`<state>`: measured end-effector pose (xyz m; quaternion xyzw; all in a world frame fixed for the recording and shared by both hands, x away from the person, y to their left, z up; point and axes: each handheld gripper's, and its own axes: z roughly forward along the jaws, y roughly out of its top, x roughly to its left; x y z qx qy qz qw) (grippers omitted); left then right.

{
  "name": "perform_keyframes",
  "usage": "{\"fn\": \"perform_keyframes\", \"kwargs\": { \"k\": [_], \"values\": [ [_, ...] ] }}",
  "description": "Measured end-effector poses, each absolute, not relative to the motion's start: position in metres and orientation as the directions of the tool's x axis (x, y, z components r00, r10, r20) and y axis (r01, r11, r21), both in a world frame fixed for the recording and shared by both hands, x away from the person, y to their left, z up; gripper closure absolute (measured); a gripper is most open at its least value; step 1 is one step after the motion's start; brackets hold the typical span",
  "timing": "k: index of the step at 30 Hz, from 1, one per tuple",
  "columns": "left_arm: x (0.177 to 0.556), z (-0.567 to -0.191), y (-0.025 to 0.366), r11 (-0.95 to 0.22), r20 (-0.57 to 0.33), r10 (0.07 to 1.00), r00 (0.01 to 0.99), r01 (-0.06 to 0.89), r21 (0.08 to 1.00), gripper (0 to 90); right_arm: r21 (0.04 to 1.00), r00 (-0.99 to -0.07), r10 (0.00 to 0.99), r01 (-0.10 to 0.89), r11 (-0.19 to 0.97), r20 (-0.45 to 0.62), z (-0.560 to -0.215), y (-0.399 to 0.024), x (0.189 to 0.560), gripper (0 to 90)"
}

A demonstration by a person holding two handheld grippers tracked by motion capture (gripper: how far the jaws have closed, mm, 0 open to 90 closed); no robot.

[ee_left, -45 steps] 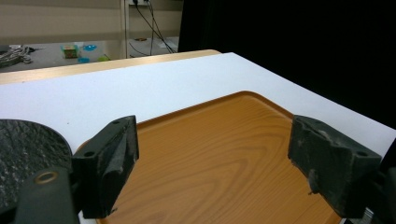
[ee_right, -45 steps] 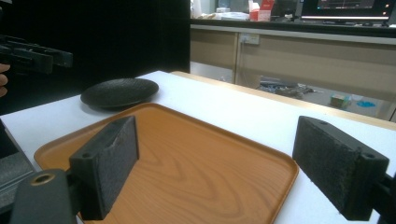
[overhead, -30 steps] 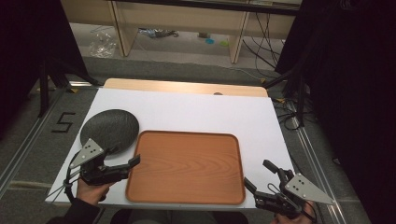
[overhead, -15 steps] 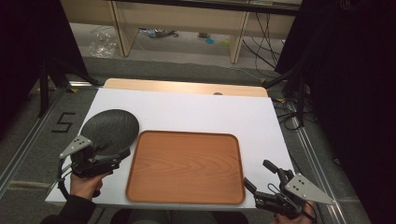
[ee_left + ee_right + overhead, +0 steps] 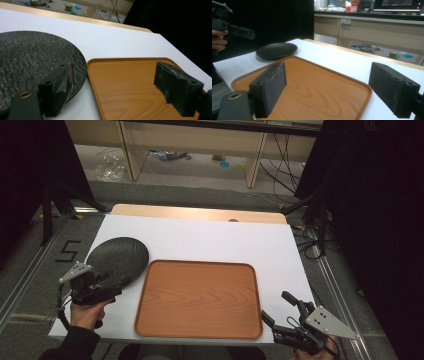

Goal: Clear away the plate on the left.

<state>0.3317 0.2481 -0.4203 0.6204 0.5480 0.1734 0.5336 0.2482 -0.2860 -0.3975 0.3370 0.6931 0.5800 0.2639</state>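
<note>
The left gripper [image 5: 117, 282] is hovering released over the round dark textured plate [image 5: 119, 257] (near edge), which is lying beside the rectangular wooden tray [image 5: 199, 299]; the right gripper [image 5: 280, 312] is waiting, jaws spread, at the tray's near right corner.

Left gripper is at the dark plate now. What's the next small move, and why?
Probably ease the left gripper forward so its open jaws straddle the plate's near rim, then close. In the left gripper view one jaw already sits over the plate's edge while the other hangs over the tray, with nothing gripped. The right gripper waits open at the tray's near right corner.
</note>
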Motion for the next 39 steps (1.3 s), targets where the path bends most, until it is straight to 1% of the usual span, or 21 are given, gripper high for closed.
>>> {"fn": "perform_keyframes", "kwargs": {
  "k": [3,7,9,11,12,15,17,18,20,23,25,28,29,30,32,33,37,39],
  "values": [
    [0.334,-0.421,0.251,0.161,-0.351,0.888,0.297,0.514,0.843,16.5,0.981,-0.631,0.776,0.163,0.103,0.023,-0.397,-0.286,0.248,15.5],
    [0.338,-0.423,0.258,0.194,-0.374,0.893,0.249,0.538,0.821,16.7,0.981,-0.634,0.773,0.164,0.105,0.023,-0.398,-0.286,0.249,15.5],
    [0.341,-0.425,0.264,0.209,-0.377,0.905,0.198,0.564,0.799,17.1,0.982,-0.631,0.776,0.159,0.105,0.019,-0.398,-0.285,0.249,15.5],
    [0.346,-0.43,0.274,0.248,-0.408,0.9,0.153,0.589,0.769,17.1,0.982,-0.634,0.773,0.151,0.112,0.009,-0.398,-0.285,0.249,15.5],
    [0.349,-0.433,0.281,0.284,-0.435,0.893,0.116,0.604,0.745,17.1,0.981,-0.635,0.772,0.16,0.105,0.021,-0.398,-0.285,0.248,15.6],
    [0.354,-0.438,0.292,0.339,-0.48,0.874,0.08,0.608,0.718,17.7,0.982,-0.632,0.775,0.157,0.105,0.019,-0.398,-0.285,0.249,15.5],
    [0.356,-0.44,0.298,0.355,-0.485,0.873,0.051,0.613,0.705,19.6,0.982,-0.636,0.771,0.16,0.104,0.022,-0.398,-0.285,0.248,15.5],
    [0.358,-0.442,0.302,0.366,-0.495,0.868,0.044,0.617,0.696,19.7,0.982,-0.634,0.773,0.161,0.102,0.023,-0.397,-0.285,0.248,15.5],
    [0.362,-0.447,0.306,0.414,-0.544,0.838,0.032,0.613,0.673,19.7,0.981,-0.64,0.768,0.168,0.101,0.03,-0.398,-0.285,0.248,15.6],
    [0.366,-0.451,0.311,0.452,-0.581,0.814,0.008,0.619,0.642,21.1,0.976,-0.64,0.768,0.18,0.119,0.024,-0.397,-0.286,0.248,15.5],
    [0.367,-0.453,0.315,0.46,-0.581,0.814,-0.011,0.623,0.633,21.2,0.982,-0.632,0.775,0.159,0.103,0.021,-0.398,-0.285,0.249,15.6],
    [0.368,-0.456,0.321,0.494,-0.606,0.794,-0.038,0.622,0.608,22.3,0.983,-0.628,0.778,0.154,0.099,0.02,-0.398,-0.285,0.249,15.6],
    [0.368,-0.456,0.323,0.498,-0.605,0.795,-0.048,0.62,0.606,23.4,0.979,-0.638,0.769,0.173,0.112,0.024,-0.397,-0.285,0.248,15.6],
    [0.368,-0.456,0.325,0.503,-0.607,0.793,-0.053,0.62,0.603,23.6,0.981,-0.636,0.771,0.161,0.108,0.019,-0.398,-0.285,0.248,15.5],
    [0.369,-0.457,0.327,0.511,-0.613,0.788,-0.059,0.619,0.596,23.6,0.981,-0.639,0.769,0.162,0.106,0.022,-0.397,-0.285,0.248,15.6],
    [0.369,-0.458,0.328,0.514,-0.616,0.786,-0.062,0.619,0.594,23.6,0.976,-0.642,0.766,0.179,0.121,0.023,-0.397,-0.286,0.248,15.6],
    [0.37,-0.46,0.331,0.535,-0.629,0.772,-0.091,0.626,0.567,24.3,0.979,-0.64,0.768,0.169,0.115,0.02,-0.397,-0.286,0.248,15.6],
    [0.371,-0.462,0.332,0.545,-0.644,0.76,-0.091,0.628,0.555,24.6,0.978,-0.639,0.769,0.173,0.118,0.021,-0.397,-0.286,0.248,15.6]
  ]
}}
